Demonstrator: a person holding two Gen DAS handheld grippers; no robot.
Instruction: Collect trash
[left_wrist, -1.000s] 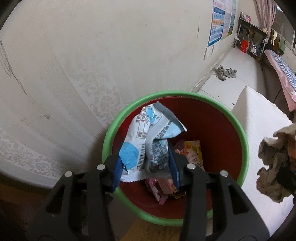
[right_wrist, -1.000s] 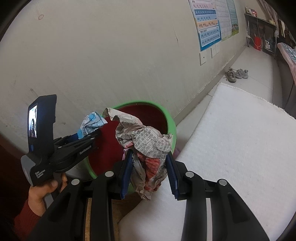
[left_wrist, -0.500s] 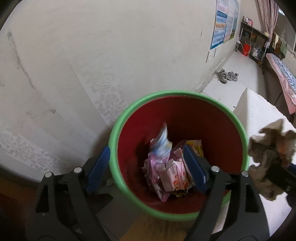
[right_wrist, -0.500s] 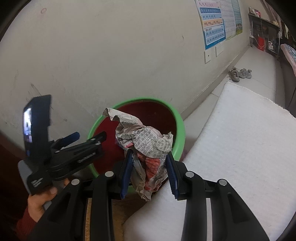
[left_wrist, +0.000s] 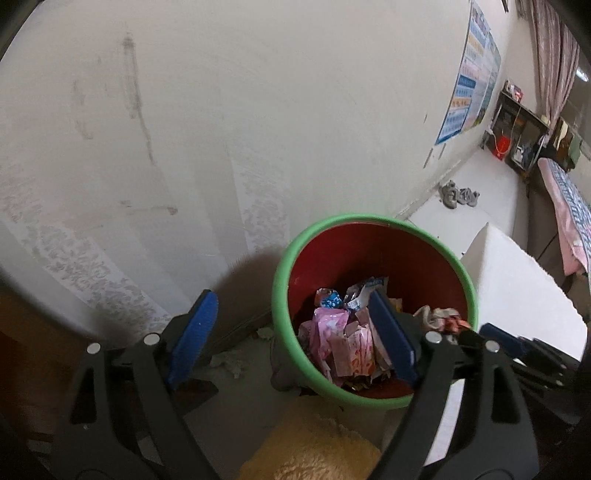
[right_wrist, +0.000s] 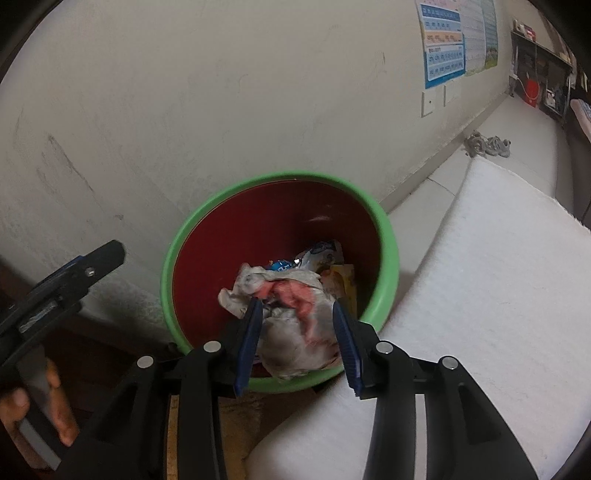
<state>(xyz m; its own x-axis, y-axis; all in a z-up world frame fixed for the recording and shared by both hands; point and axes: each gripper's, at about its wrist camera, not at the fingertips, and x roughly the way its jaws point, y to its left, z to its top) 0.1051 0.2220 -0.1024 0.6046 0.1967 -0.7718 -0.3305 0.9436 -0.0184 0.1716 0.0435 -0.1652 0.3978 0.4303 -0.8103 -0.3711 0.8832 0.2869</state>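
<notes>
The left gripper (left_wrist: 291, 339) stands wide apart with nothing between its blue pads (left_wrist: 192, 334); its jaws have just been opening, and one pad hangs over the floor beside the bin while the other sits above the bin's inside. The bin (left_wrist: 284, 273), green at the rim and red within, stands against the wall and holds pink wrappers (left_wrist: 341, 343) and a blue and white packet (left_wrist: 364, 291). The right gripper (right_wrist: 297, 332) is over the bin's near rim with a crumpled newspaper ball (right_wrist: 291, 314) between its pads; the jaws have just been easing apart, yet the paper still fills the gap and touches both pads, so it looks lightly gripped. A white mattress (right_wrist: 480, 295) lies just beside the bin
</notes>
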